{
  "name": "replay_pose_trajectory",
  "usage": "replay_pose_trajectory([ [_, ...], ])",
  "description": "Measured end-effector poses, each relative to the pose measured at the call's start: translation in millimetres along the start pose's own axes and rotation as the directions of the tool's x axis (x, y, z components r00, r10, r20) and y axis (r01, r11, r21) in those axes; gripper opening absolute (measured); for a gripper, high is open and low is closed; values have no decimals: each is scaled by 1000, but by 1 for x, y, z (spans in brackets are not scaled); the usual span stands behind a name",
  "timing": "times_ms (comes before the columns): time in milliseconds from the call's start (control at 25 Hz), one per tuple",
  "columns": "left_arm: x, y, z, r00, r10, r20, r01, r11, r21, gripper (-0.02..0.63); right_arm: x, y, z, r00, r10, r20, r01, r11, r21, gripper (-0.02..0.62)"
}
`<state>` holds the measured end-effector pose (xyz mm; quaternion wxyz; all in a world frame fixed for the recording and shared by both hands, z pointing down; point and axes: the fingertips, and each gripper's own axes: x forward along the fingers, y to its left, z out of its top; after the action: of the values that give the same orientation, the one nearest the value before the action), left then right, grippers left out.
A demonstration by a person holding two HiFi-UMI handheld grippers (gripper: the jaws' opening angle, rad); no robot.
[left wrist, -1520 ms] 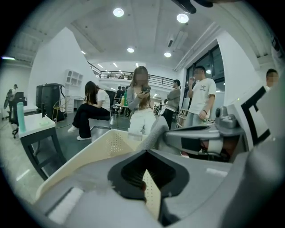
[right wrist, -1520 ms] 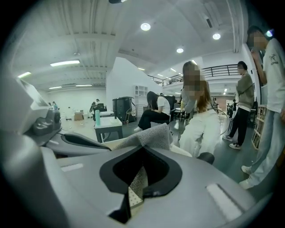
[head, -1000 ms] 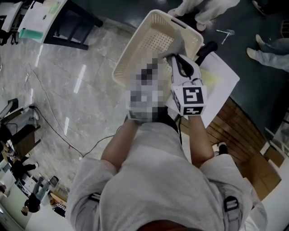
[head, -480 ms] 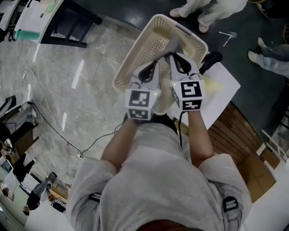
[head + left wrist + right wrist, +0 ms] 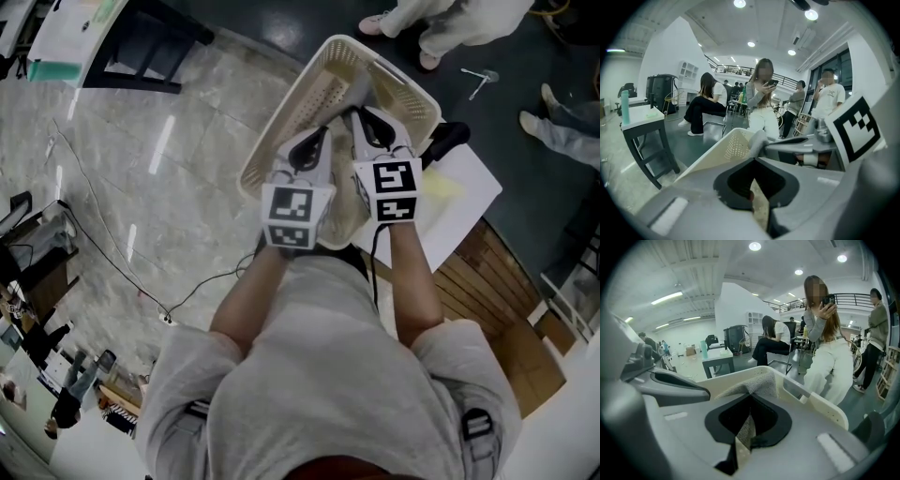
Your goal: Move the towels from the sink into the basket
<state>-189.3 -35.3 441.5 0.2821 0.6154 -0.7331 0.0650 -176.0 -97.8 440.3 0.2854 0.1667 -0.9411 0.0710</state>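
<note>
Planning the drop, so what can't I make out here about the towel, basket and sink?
sink: in no view; towels left there unknown.
basket floor: head view, covered by left tool, right tool and towel.
towel, lower end: both gripper views, hidden behind the tool bodies.

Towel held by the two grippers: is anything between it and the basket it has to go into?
Nothing visible stands in the way. The left gripper and right gripper are both shut on the towel, which stretches straight ahead into the open top of the basket. No other thing lies between them.
</note>
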Motion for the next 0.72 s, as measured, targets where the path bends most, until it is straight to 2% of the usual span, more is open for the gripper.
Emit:
replay_pose_trajectory([
  [480, 5, 16, 0, 1000, 18, -16, -18, 1000, -13, 20, 26, 2, 1, 999, 13, -40, -13, 1000, 1, 14],
  [720, 7, 18, -2, 1000, 20, -24, -20, 1000, -18, 20, 30, -2, 2, 999, -10, -46, 11, 1000, 2, 17],
])
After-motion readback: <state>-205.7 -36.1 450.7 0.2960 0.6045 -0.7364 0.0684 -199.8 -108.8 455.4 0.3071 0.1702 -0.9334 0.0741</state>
